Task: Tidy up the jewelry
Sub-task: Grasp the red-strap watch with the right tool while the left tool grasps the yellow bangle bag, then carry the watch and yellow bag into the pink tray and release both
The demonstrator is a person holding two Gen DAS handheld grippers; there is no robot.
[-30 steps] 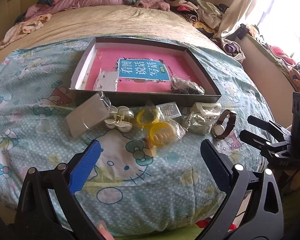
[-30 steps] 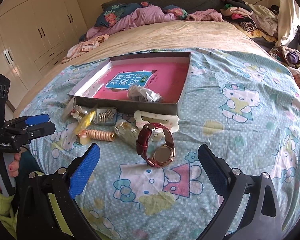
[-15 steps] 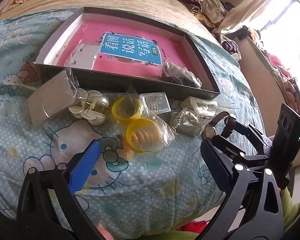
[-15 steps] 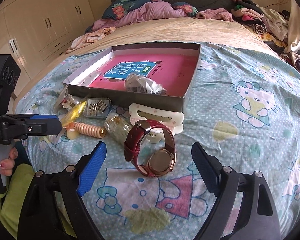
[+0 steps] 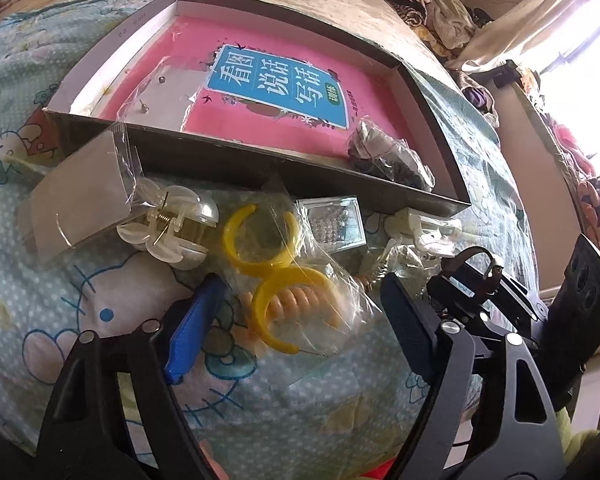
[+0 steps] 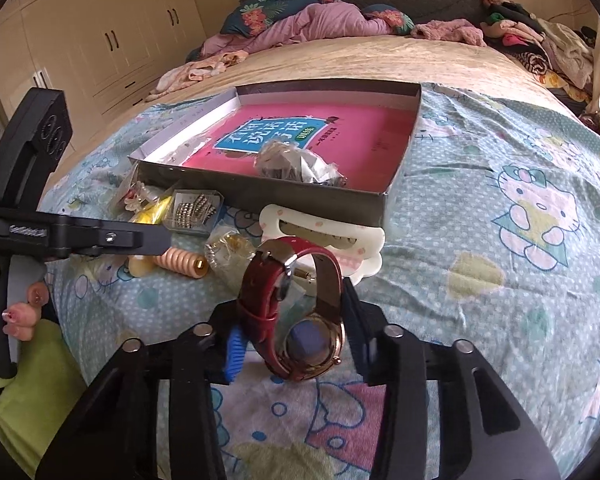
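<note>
Left gripper (image 5: 300, 320) open over bagged yellow rings (image 5: 276, 276), perhaps touching.

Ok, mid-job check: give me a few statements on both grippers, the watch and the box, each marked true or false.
1. The right gripper has its fingers on either side of the red-strapped watch. True.
2. The left gripper is shut on a hair claw. False: it is open over the bagged yellow claws.
3. The box holds a pink book. True.
4. The watch lies inside the box. False: it lies on the blanket in front of it.
</note>
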